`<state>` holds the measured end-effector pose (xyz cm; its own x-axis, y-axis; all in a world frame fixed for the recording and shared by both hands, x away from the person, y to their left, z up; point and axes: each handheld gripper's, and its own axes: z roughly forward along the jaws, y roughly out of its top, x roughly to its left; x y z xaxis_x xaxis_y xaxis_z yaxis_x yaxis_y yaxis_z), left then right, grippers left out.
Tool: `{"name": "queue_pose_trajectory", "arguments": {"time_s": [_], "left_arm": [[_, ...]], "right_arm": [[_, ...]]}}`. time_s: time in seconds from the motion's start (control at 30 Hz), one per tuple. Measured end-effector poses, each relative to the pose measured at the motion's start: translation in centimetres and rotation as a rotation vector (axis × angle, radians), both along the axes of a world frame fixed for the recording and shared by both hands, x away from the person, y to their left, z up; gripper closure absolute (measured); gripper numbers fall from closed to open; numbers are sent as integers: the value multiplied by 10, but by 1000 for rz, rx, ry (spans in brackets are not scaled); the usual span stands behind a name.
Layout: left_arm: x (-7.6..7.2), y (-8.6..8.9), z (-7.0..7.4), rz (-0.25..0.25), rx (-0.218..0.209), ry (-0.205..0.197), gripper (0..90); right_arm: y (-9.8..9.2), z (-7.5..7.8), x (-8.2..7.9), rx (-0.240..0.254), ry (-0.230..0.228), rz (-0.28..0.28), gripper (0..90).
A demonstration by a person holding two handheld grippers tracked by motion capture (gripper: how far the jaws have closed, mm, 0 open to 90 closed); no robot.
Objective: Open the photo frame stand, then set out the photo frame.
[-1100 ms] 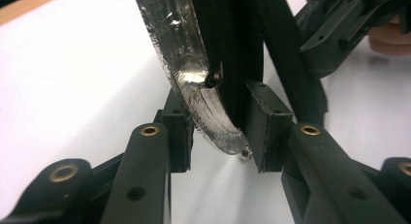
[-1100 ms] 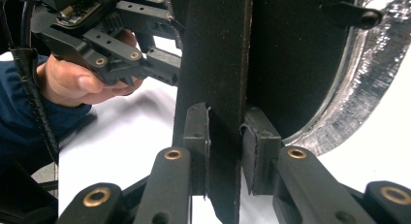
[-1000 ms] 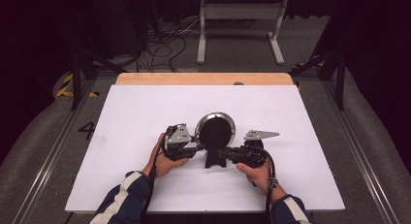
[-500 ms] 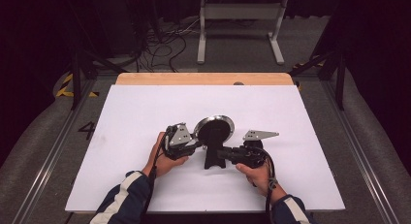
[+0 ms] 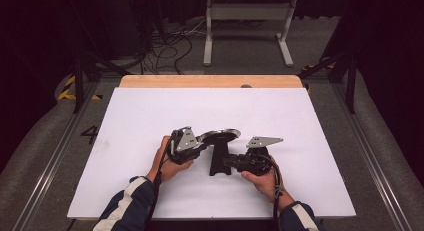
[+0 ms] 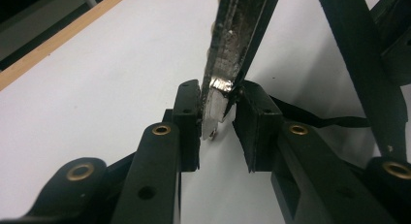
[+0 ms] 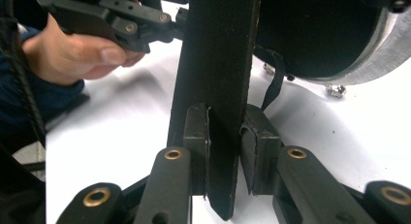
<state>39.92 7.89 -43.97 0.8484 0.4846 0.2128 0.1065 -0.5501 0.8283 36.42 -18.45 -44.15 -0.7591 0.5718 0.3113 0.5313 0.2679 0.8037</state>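
White sheeting covers the worktop (image 5: 150, 121), with a bare wooden strip along its far edge; near the centre-front lies a round pan (image 5: 218, 136) with a silvery rim, dark inside, and a flat black handle (image 5: 219, 158) pointing toward the person. High view: the left tool (image 5: 199, 141) meets the pan's left rim, the right tool (image 5: 226, 163) meets the handle from the right, each held in a hand; a "4" is marked on the floor (image 5: 90, 134) left of the worktop. Left gripper view: the left tool is clamped on the pan's thin metallic rim (image 6: 220, 88), which stands edge-on between the jaws, scuffed and shiny. Right gripper view: the right tool is clamped on the matte black handle; the pan's dark disc and grey rim rise behind, beside the left hand (image 7: 72, 54). No brand or label is legible.
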Motion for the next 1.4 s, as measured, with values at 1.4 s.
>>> {"name": "queue_pose_trajectory", "arguments": {"time_s": [1.4], "left_arm": [[5, 15, -1, -37, -72, 67, 700]], "right_arm": [[20, 33, -49, -147, -357, -86, 900]]}}
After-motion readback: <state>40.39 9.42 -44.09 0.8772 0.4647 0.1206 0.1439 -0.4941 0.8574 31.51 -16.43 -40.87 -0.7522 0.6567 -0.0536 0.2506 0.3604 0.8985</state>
